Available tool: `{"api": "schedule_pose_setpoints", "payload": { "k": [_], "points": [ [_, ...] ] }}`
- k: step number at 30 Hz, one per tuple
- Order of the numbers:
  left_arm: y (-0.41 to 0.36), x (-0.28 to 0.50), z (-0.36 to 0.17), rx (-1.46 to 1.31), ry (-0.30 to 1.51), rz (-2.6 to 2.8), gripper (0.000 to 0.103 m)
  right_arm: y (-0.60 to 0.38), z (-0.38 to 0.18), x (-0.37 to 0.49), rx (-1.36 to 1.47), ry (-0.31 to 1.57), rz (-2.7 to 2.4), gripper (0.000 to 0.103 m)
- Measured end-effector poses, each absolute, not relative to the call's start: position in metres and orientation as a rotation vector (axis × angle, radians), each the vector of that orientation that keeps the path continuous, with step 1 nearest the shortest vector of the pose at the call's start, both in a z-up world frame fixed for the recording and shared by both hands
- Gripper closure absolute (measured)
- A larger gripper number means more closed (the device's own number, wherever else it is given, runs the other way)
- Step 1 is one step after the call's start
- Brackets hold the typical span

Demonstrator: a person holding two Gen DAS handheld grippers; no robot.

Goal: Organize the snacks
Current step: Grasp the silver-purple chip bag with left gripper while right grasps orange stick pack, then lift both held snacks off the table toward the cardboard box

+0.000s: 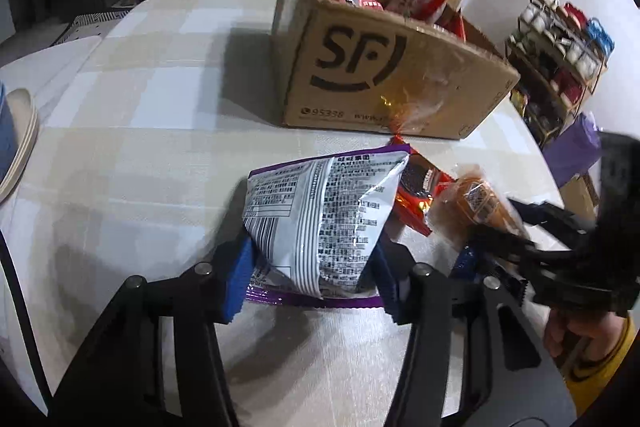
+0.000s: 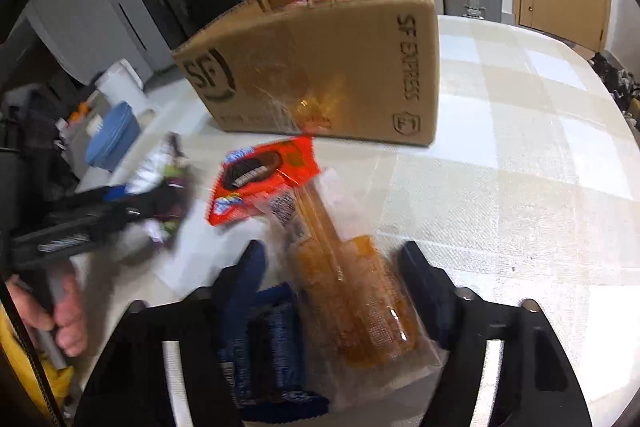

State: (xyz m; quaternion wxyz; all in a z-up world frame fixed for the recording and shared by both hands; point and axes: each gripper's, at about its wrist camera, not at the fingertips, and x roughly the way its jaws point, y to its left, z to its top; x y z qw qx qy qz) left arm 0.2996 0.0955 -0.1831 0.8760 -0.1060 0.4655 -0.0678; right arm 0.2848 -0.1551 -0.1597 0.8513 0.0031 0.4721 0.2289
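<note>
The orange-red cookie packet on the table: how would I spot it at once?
Find the big cardboard SF box. Just before it, flat on the checked tablecloth, lies the orange-red packet, between the two held snacks. Only it shows a dark sandwich cookie and is not gripped.

The cardboard box [image 1: 384,67] at the far side of the table bears a large black "SF" logo on its long side, with "95338" printed along that side's lower edge, followed by the start of a web address too blurred to read. Its short end, in the right wrist view, carries "SF EXPRESS" running vertically above a shield badge marked "F". The silver-and-purple snack bag [image 1: 320,219] shows dense Chinese print and a barcode, too small to read.
</note>
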Motion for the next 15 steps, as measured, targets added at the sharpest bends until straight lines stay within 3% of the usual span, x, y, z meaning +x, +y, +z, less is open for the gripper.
{"api": "schedule_pose_setpoints", "payload": {
  "k": [1, 3, 6, 15],
  "points": [
    [0.096, 0.296, -0.181, -0.225, 0.967, -0.142, 0.053, -0.154, -0.159, 0.283, -0.02, 0.98, 0.457, 0.037],
    [0.098, 0.292, -0.18, -0.228, 0.966, -0.146, 0.053, -0.153, -0.159, 0.281, -0.025, 0.969, 0.449, 0.049],
    [0.102, 0.288, -0.184, -0.248, 0.979, -0.154, 0.053, -0.151, -0.162, 0.28, -0.035, 0.968, 0.444, 0.054],
    [0.104, 0.274, -0.181, -0.268, 0.955, -0.156, 0.053, -0.16, -0.15, 0.265, -0.015, 0.915, 0.412, 0.063]
  ]
}}
